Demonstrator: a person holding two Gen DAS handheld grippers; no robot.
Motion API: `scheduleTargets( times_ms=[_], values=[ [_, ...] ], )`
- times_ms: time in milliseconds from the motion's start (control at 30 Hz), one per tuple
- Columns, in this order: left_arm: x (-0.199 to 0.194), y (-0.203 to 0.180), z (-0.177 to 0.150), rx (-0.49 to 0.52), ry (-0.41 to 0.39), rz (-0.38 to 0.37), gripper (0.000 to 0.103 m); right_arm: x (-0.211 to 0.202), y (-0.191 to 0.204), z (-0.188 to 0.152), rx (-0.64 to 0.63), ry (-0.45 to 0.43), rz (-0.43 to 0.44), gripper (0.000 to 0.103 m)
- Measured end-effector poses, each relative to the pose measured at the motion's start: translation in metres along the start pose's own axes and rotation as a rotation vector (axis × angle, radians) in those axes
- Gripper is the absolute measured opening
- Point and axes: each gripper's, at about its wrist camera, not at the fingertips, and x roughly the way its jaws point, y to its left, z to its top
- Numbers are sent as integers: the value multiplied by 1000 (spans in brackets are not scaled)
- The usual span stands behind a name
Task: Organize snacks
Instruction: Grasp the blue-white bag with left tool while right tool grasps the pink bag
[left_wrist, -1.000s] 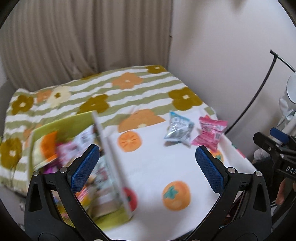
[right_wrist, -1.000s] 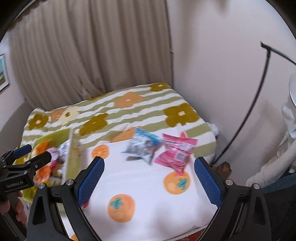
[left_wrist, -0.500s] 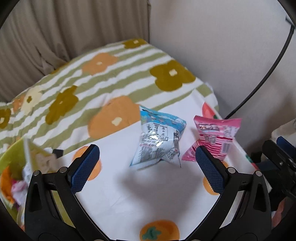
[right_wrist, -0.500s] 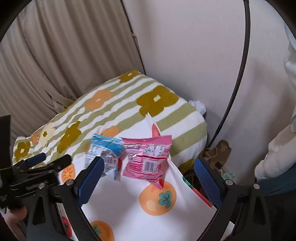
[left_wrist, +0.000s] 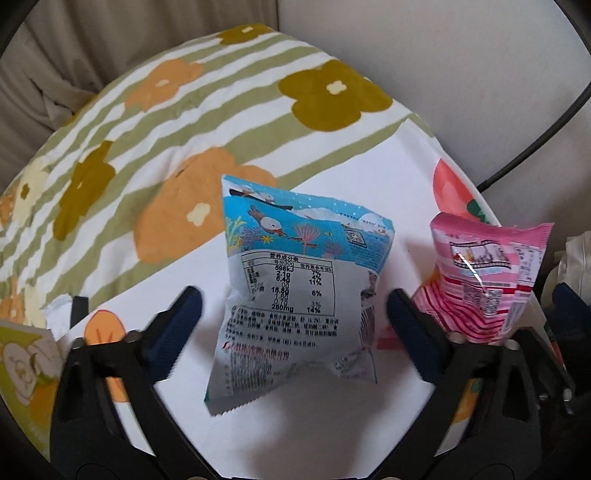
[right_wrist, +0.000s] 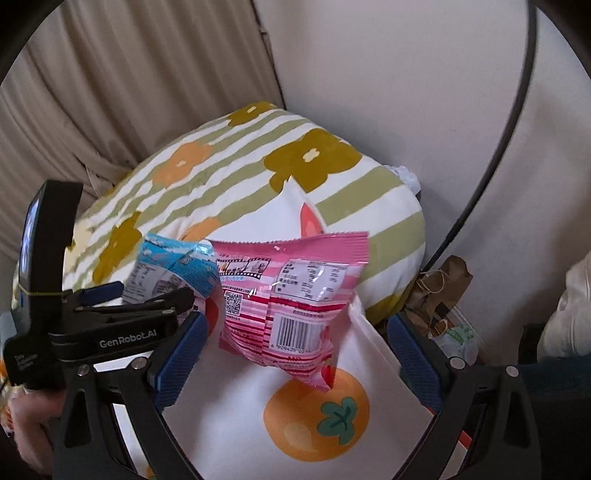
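A blue and silver snack bag (left_wrist: 295, 295) lies on the white cloth with orange fruit prints (left_wrist: 332, 424). My left gripper (left_wrist: 291, 332) is open with its fingers either side of the bag's lower half, not touching it. A pink striped snack bag (right_wrist: 288, 299) lies just right of the blue bag (right_wrist: 173, 269); it also shows in the left wrist view (left_wrist: 484, 273). My right gripper (right_wrist: 295, 354) is open, its fingers either side of the pink bag's lower part. The left gripper's body (right_wrist: 110, 325) shows at the left of the right wrist view.
The cloth lies on a bed with a green-striped flowered cover (left_wrist: 184, 122). A green snack box edge (left_wrist: 26, 362) is at the far left. A wall (right_wrist: 406, 92), a curtain (right_wrist: 110, 92), a black hoop stand (right_wrist: 513, 129) and bags on the floor (right_wrist: 443, 295) lie to the right.
Both grippers have moved forward and down toward the bags. The blue bag now sits between my left fingers and the pink bag between my right fingers. The snack box has slid out of view.
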Motion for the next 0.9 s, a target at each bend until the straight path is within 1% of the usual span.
scheduleTargets(
  times_ms=[33, 67, 133, 167, 200, 467, 600, 800, 867, 900],
  values=[
    [3, 1, 0, 0, 9, -6, 83, 3, 2, 0, -6, 2, -2, 97],
    [6, 1, 0, 1, 17, -10, 73, 9, 4, 0, -12, 7, 0, 97],
    [9, 2, -1, 11, 21, -16, 69, 15, 6, 0, -15, 13, 0, 97],
    [8, 2, -2, 15, 17, -25, 65, 18, 8, 0, -19, 14, -3, 97],
    [8, 2, -2, 18, 15, -30, 63, 20, 9, 0, -24, 12, -4, 97],
    [9, 8, -1, 7, 6, -33, 60, 33, 15, 5, -53, -14, -38, 96],
    [8, 12, -2, -4, 7, -24, 60, 42, 19, 6, -68, -6, -49, 89],
    [6, 15, -5, -14, 13, -5, 60, 51, 25, 3, -126, -19, -74, 88],
    [5, 16, -6, -24, 16, -1, 60, 55, 25, 3, -143, -13, -73, 84],
    [5, 16, -7, -27, 16, 1, 60, 57, 25, 3, -153, -9, -71, 80]
  ],
)
